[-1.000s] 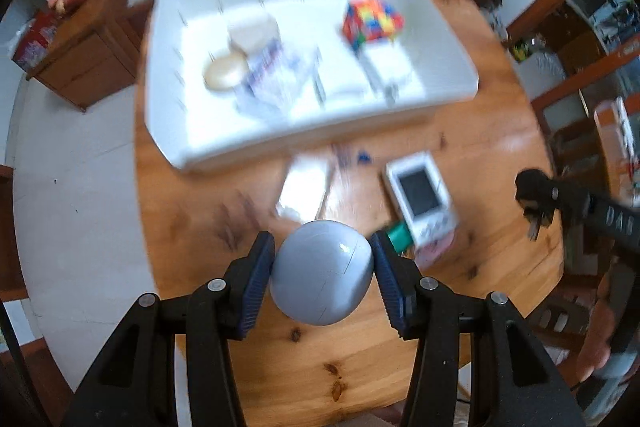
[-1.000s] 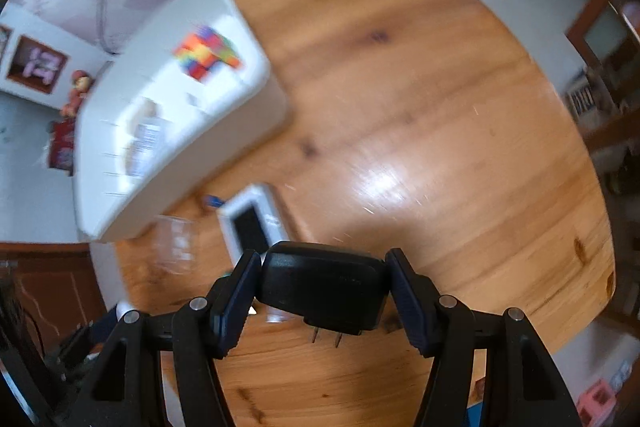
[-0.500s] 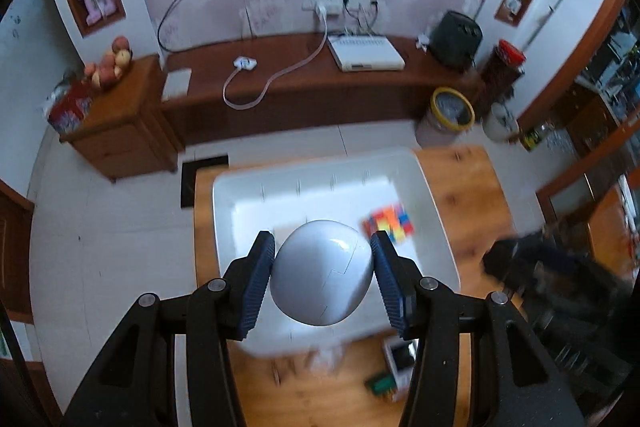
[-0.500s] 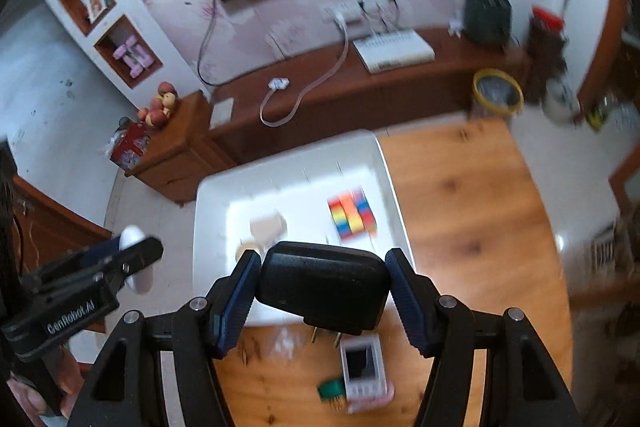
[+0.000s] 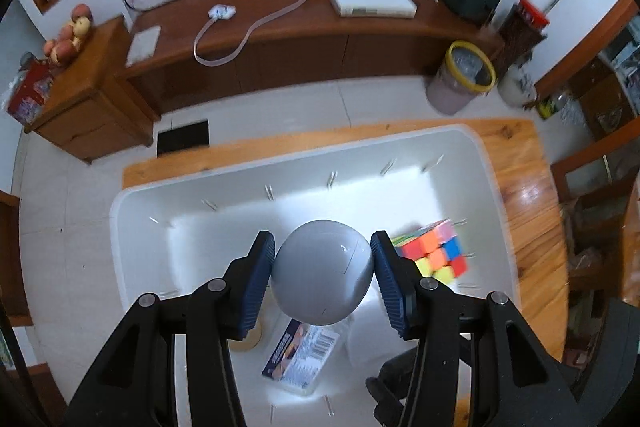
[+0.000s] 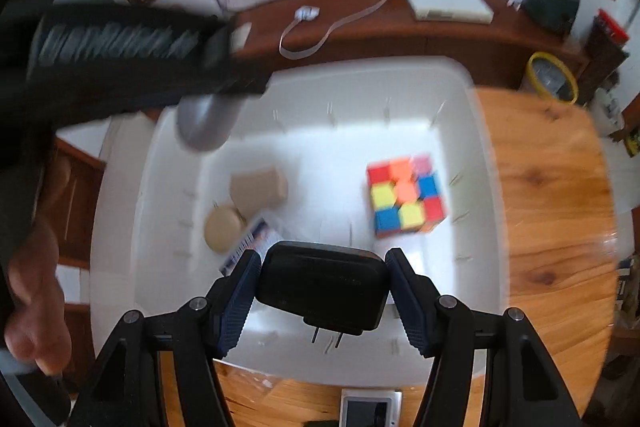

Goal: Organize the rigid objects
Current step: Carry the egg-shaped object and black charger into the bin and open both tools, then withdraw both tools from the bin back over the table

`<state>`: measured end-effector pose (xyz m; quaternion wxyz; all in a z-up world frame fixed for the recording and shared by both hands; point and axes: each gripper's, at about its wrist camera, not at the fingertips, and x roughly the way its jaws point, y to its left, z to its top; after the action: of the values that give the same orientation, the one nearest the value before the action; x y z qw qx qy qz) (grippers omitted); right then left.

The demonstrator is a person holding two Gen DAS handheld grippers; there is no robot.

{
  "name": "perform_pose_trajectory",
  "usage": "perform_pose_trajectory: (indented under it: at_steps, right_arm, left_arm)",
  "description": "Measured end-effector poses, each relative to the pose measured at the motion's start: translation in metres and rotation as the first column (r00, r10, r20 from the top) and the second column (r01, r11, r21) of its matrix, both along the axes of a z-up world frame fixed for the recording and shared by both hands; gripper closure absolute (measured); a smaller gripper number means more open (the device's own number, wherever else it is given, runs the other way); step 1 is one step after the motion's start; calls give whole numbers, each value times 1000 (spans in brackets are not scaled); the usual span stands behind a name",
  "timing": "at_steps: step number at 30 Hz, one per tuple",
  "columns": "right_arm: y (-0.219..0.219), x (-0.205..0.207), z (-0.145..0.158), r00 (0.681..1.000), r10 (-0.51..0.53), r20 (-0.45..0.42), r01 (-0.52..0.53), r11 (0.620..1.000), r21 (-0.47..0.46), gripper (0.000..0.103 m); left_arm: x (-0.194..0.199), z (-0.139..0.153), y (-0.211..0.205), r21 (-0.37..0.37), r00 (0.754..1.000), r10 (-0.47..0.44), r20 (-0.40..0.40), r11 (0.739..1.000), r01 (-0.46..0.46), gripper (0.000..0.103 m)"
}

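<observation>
My left gripper is shut on a grey ball and hangs over the white bin. In the bin lie a multicoloured puzzle cube, a barcoded packet and a beige round piece. My right gripper is shut on a black plug adapter, prongs down, over the bin's near side. The right wrist view also shows the cube, a beige block, a beige disc and, blurred at the upper left, the grey ball in the left gripper.
The bin stands on a wooden table. A small white device with a screen lies on the table just before the bin. A hand shows at the left edge. Beyond are a low wooden cabinet and a yellow-rimmed bucket.
Both grippers have travelled from above the bare table and the small device to above the white bin, each keeping its object. The right gripper rolled so that the bin now lies straight ahead.
</observation>
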<state>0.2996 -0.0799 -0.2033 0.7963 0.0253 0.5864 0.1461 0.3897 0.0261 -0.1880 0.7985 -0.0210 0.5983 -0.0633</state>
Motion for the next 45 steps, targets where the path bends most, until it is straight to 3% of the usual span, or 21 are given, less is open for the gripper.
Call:
perform_pose_trajectory:
  at_steps: [5, 15, 17, 18, 19, 20, 32, 45]
  right_arm:
    - [-1, 4, -33, 998, 19, -59, -20, 1000, -15, 38]
    - [2, 10, -45, 995, 64, -81, -66, 998, -14, 38]
    - [2, 8, -44, 994, 65, -84, -66, 998, -10, 33]
    - [2, 7, -43, 995, 60, -82, -61, 998, -7, 31]
    - [1, 7, -42, 995, 55, -79, -56, 998, -5, 31]
    - [-1, 6, -39, 996, 51, -74, -51, 999, -1, 31]
    - [-20, -17, -3, 1000, 15, -26, -14, 999, 31, 31]
    - [-25, -68, 36, 998, -41, 51, 38, 998, 47, 31]
  left_arm:
    - [7, -33, -1, -20, 998, -6, -68, 1000, 4, 49]
    - [9, -56, -11, 18, 993, -37, -113, 999, 39, 48]
    - [8, -55, -11, 21, 994, -28, -109, 999, 31, 36]
    - [7, -54, -10, 21, 994, -20, -103, 1000, 22, 22]
    - [6, -52, -9, 20, 996, -10, -93, 1000, 12, 14]
    - [5, -48, -8, 18, 997, 1, -83, 1000, 1, 13]
    - [-26, -8, 5, -10, 1000, 3, -27, 1000, -3, 12]
    - [-100, 76, 25, -23, 992, -65, 107, 997, 68, 12]
